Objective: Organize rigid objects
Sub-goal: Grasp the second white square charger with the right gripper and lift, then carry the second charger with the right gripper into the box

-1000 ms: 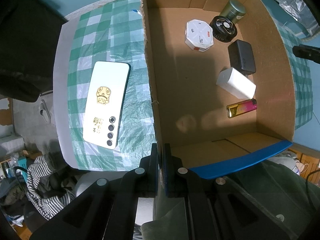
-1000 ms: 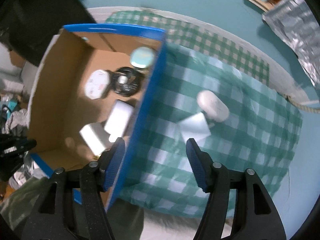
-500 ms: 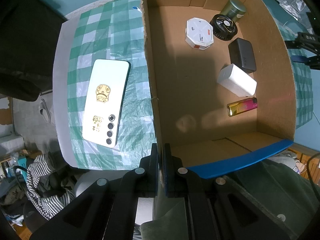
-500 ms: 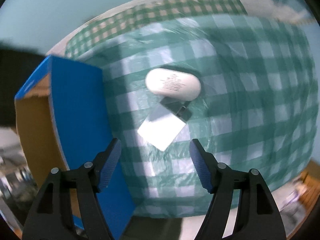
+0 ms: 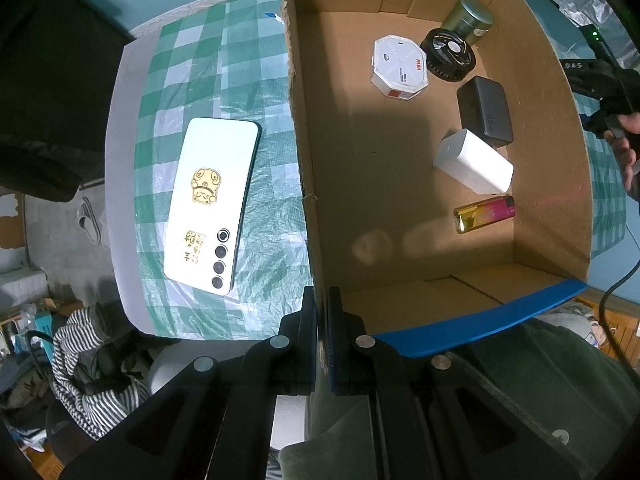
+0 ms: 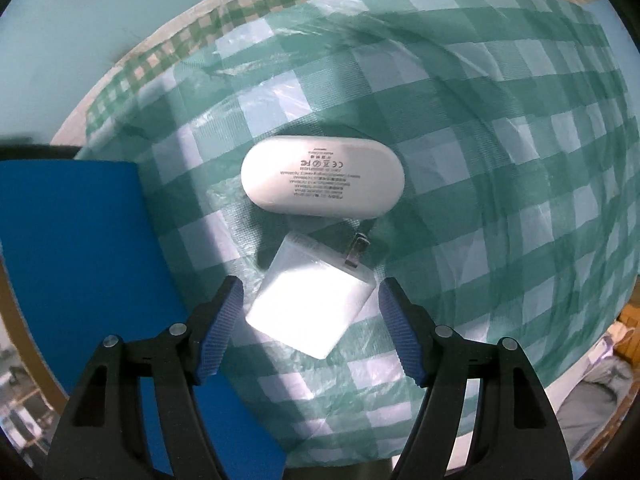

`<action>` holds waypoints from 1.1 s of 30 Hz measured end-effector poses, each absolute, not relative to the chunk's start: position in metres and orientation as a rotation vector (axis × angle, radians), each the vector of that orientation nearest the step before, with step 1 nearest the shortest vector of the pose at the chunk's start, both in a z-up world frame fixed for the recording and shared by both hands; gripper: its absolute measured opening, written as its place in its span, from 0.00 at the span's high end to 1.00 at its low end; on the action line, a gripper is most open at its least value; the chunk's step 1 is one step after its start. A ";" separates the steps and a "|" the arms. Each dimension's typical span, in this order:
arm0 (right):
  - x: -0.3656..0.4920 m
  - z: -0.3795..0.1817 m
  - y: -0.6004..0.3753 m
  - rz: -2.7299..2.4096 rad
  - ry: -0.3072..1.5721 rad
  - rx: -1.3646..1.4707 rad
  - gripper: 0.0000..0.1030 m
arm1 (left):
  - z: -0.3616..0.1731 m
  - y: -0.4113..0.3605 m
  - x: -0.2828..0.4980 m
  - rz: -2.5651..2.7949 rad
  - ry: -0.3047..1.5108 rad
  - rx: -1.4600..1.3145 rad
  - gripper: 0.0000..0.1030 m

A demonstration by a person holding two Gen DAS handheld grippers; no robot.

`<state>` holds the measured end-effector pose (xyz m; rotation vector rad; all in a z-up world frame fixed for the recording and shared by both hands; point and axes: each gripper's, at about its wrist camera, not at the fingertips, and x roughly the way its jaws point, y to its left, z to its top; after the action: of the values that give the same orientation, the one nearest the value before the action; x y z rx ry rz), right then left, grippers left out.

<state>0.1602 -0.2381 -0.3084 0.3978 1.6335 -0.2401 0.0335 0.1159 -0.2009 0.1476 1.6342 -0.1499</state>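
Note:
My left gripper (image 5: 322, 300) is shut on the near left wall of the open cardboard box (image 5: 300, 120) and points straight down. In the box lie a white octagonal case (image 5: 400, 66), a black round item (image 5: 450, 54), a green tin (image 5: 468, 20), a black block (image 5: 484, 110), a white block (image 5: 472, 166) and a gold-pink lighter (image 5: 484, 214). My right gripper (image 6: 310, 320) hangs open over a white plug charger (image 6: 312, 304). The charger lies between its blue pads (image 6: 224, 320), which do not touch it. A white oval case (image 6: 322, 178) lies just beyond the charger.
A white phone (image 5: 212, 204) lies face down on the green checked tablecloth (image 5: 192, 60), left of the box. The box's blue outer side (image 6: 80, 240) stands close to my right gripper's left finger. The table edge (image 5: 120, 160) lies left of the phone. A hand (image 5: 626, 148) shows beyond the box's right wall.
My right gripper has come down and rolled, moving off the box rim; the white charger now sits between its fingers. The left gripper and the box have not moved.

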 end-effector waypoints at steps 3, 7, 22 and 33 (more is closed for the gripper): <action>0.163 -0.311 -0.235 -0.234 1.630 0.361 0.38 | -0.201 0.116 0.034 -0.151 1.634 0.146 0.96; 0.162 -0.309 -0.228 -0.181 1.647 0.265 0.50 | -0.201 0.116 0.033 -0.153 1.636 0.147 0.96; 0.162 -0.313 -0.220 -0.094 1.655 0.095 0.52 | -0.202 0.115 0.032 -0.154 1.635 0.147 0.96; 0.124 -0.262 -0.213 0.032 1.619 0.025 0.52 | -0.202 0.116 0.031 -0.157 1.634 0.149 0.96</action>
<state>0.1236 -0.2133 -0.2620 0.0252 1.6194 0.0324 0.0310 0.1159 -0.2025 0.1488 1.6341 -0.1565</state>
